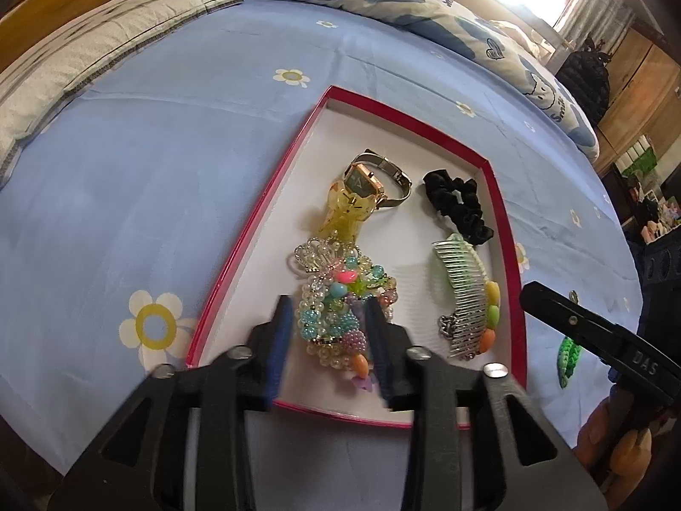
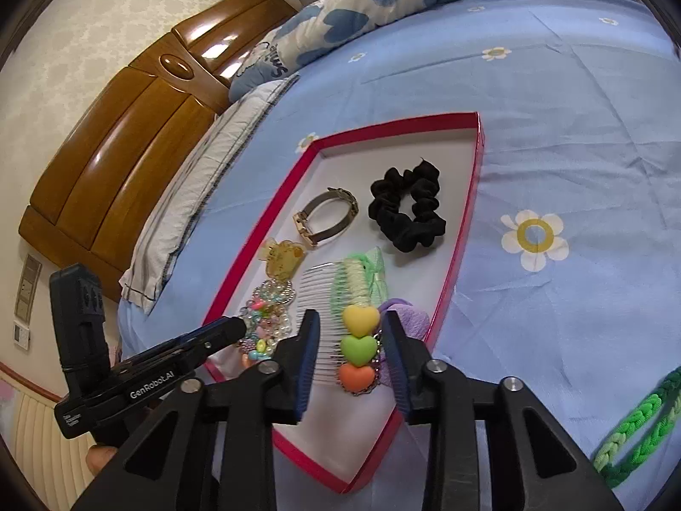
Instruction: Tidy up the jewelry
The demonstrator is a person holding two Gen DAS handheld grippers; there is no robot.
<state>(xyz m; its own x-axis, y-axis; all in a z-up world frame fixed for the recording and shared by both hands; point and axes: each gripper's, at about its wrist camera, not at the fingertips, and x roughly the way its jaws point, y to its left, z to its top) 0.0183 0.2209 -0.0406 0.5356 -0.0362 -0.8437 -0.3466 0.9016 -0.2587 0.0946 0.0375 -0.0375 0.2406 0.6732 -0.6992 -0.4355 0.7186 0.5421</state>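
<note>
Step in hand, by the look of it: placing or adjusting pieces inside the red-rimmed tray [image 1: 298, 144], which lies on the blue flowered bedsheet [image 1: 170, 136]. Most jewelry is already in it.

Left gripper [image 1: 327, 340] hangs over the tray's near edge w/ jaws open wide, straddling the beaded bracelet cluster [image 1: 336, 298]. The pads look just clear of the beads, nothing clamped, though motion blur on the fingers makes contact hard to rule out. Right gripper [image 2: 353, 357] is likewise open, fingers either side of the hair comb [image 2: 340, 311] w/ its three heart charms, gripping nothing.

Also in the tray: gold watch [image 1: 370, 179] and black scrunchie [image 1: 459, 204] toward the far edge, and a yellow claw clip [image 1: 344, 213] between watch and beads.

Next move, probably: one item remains outside, a green braided cord [image 2: 638, 430] on the sheet beyond the tray's right edge. The right gripper is nearer, so it would need to swing off the comb, drop low on the soft sheet and close on the thin cord w/o snagging fabric.

Views differ. The right wrist view shows the cord's length, a purple item [image 2: 404, 315] by the comb that the left view doesn't show, plus the wooden headboard [image 2: 127, 136]. The left wrist view shows the watch face and the bead cluster in full; in the right view the left gripper partly hides the cluster.
</note>
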